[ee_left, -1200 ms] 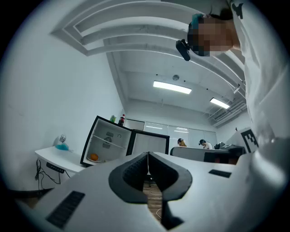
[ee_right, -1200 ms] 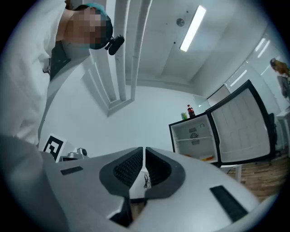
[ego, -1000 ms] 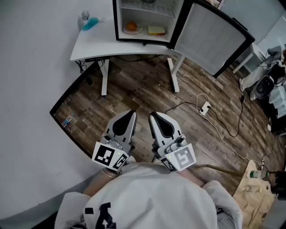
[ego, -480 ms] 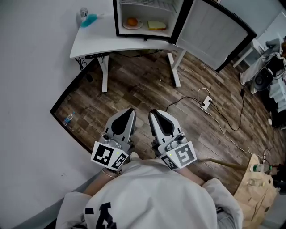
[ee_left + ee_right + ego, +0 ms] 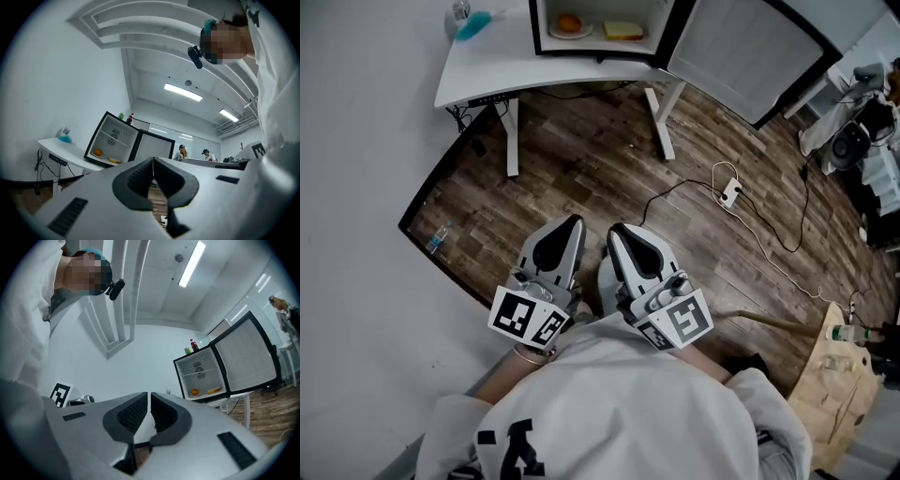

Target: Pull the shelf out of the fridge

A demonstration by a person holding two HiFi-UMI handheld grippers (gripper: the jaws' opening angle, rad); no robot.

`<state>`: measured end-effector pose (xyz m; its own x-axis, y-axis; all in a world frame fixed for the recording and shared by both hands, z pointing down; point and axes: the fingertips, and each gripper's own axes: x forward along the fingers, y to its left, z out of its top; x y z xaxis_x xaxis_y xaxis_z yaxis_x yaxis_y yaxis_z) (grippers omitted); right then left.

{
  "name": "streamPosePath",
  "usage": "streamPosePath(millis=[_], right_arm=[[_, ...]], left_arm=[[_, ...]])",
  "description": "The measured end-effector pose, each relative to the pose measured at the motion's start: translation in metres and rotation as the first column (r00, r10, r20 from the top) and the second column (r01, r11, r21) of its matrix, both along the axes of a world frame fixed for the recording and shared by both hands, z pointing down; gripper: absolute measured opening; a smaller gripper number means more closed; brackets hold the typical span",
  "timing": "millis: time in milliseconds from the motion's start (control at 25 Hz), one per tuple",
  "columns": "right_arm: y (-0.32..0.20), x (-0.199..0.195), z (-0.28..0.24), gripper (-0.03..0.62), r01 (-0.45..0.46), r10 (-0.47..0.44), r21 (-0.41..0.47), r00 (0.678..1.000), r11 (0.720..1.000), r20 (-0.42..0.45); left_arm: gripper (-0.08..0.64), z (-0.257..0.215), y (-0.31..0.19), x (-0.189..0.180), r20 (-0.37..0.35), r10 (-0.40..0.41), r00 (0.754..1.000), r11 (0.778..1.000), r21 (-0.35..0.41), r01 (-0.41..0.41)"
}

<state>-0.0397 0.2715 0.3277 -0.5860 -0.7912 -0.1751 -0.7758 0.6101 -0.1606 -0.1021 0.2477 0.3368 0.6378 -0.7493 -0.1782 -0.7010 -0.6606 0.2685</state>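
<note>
Head view with both gripper views. The left gripper [image 5: 572,225] and right gripper [image 5: 615,231] are held side by side close to the person's chest, over the wooden floor [image 5: 581,178] and well apart from the fridge [image 5: 600,23]. Both pairs of jaws are clenched, pad against pad, with nothing between them.

Compared with one second ago, the fridge and the white tabletop [image 5: 487,75] sit higher in the head view. The fridge's upper part is now cut off at the top edge, while the grippers keep nearly the same place.

The shelf [image 5: 115,136] is still seated inside the open fridge, above the plate with an orange [image 5: 569,23]. The right gripper view also shows it in place [image 5: 200,371].

No brand can be read. Each gripper's cube [image 5: 528,319] carries black-and-white square markers. The black print on the person's white top is only partly in view and illegible. The bottles on top of the fridge [image 5: 125,116] are too small for their labels to be read.
</note>
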Motion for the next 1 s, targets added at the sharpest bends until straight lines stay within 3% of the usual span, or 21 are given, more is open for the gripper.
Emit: streamPosePath(millis=[440, 1000], right_arm=[[-0.061, -0.011, 0.008, 0.04, 0.048, -0.047, -0.027, 0.999, 0.999, 0.027], [-0.212, 0.02, -0.007, 0.04, 0.083, -0.083, -0.008, 0.996, 0.996, 0.026]], left_arm=[[0.008, 0.003, -0.055, -0.014, 0.018, -0.055, 0.998, 0.998, 0.002, 0.055], [0.008, -0.014, -0.204, 0.019, 0.024, -0.085, 0.996, 0.996, 0.035, 0.084]])
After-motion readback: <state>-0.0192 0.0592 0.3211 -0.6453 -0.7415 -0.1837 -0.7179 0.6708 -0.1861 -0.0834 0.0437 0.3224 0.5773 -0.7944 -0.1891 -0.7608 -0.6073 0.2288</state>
